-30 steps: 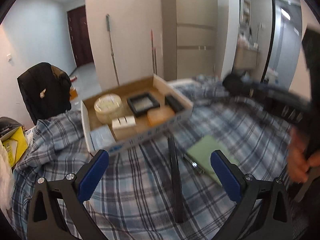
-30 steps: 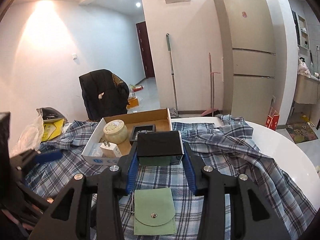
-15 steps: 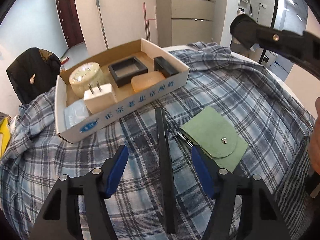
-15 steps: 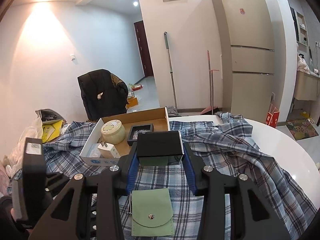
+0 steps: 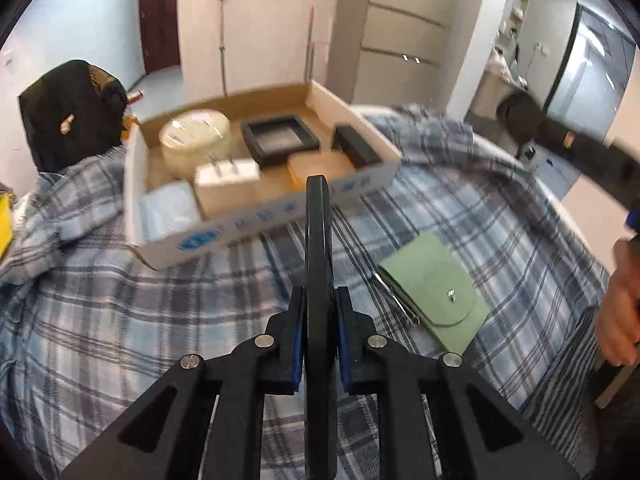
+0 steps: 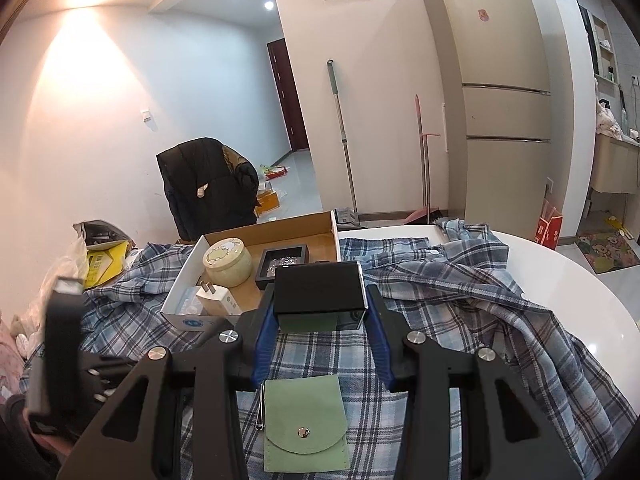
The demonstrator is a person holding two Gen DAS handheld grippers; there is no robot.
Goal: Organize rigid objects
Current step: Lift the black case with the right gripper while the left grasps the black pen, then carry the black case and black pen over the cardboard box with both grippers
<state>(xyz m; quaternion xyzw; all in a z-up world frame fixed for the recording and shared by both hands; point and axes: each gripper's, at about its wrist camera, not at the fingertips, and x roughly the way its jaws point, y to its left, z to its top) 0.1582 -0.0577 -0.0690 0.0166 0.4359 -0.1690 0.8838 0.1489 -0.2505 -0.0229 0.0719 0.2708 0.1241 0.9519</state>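
Here we see the left gripper (image 5: 318,332) closed on a thin black flat object (image 5: 318,240), held edge-on so that we cannot tell just what it is; its far end points toward the cardboard box (image 5: 280,208). The right gripper (image 6: 320,320) is clamped around a small black box (image 6: 319,288), its blue pads (image 6: 264,340) pressing both sides, and it hangs above the plaid cloth (image 6: 460,300) near the cardboard box.

Inside the cardboard box we make out a round cream tin (image 5: 196,140), a white plug adapter (image 5: 226,180), a black tray (image 5: 280,140), a tan block (image 5: 320,166), a small black case (image 5: 354,148) and a pale blue packet (image 5: 170,210).

On the cloth, well apart from the cardboard box, lies a green snap pouch (image 6: 306,424), with a thin metal clip (image 6: 261,406) touching its left edge. The round white table (image 6: 560,280) shows past the cloth.
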